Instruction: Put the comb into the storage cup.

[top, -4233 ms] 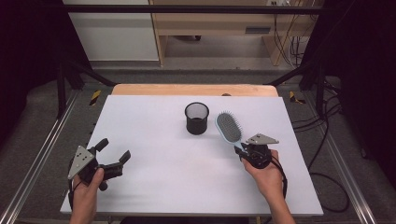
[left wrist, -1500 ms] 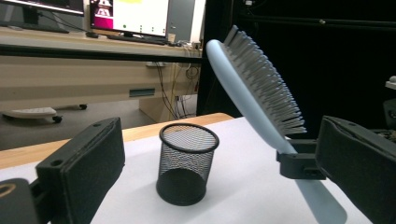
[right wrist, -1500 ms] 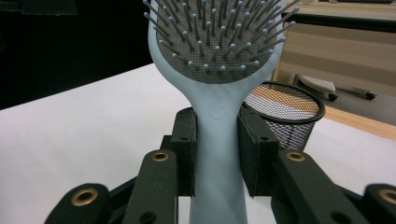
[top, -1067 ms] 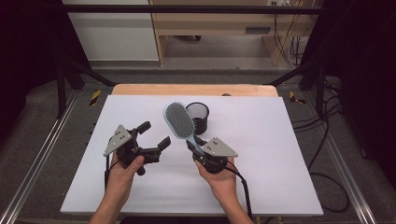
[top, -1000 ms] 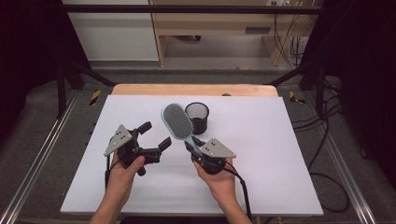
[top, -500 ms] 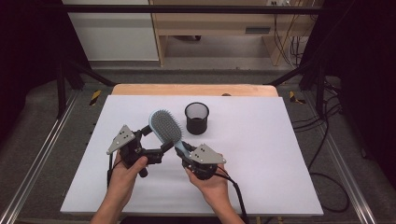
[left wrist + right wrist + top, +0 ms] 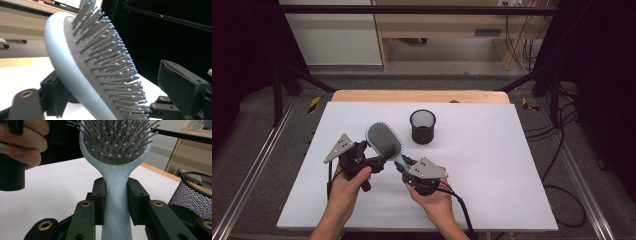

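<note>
One light-blue hairbrush (image 7: pixel 383 141) is held above the white bench (image 7: pixel 492 165), near its front-left part and well clear of every edge; open surface lies to the right and behind. The right gripper (image 7: pixel 408 165) is clamped on the brush handle, both pads pressing its sides in the right gripper view (image 7: pixel 116 202). The brush's long axis runs from that gripper up and away toward the far left, bristles facing the person's right. The left gripper (image 7: pixel 379 159) has just been closing around the brush head (image 7: pixel 82 65); its pads stand on either side, apparently not yet pressing. One black mesh cup (image 7: pixel 422 126) stands upright nearby, behind and to the right.
</note>
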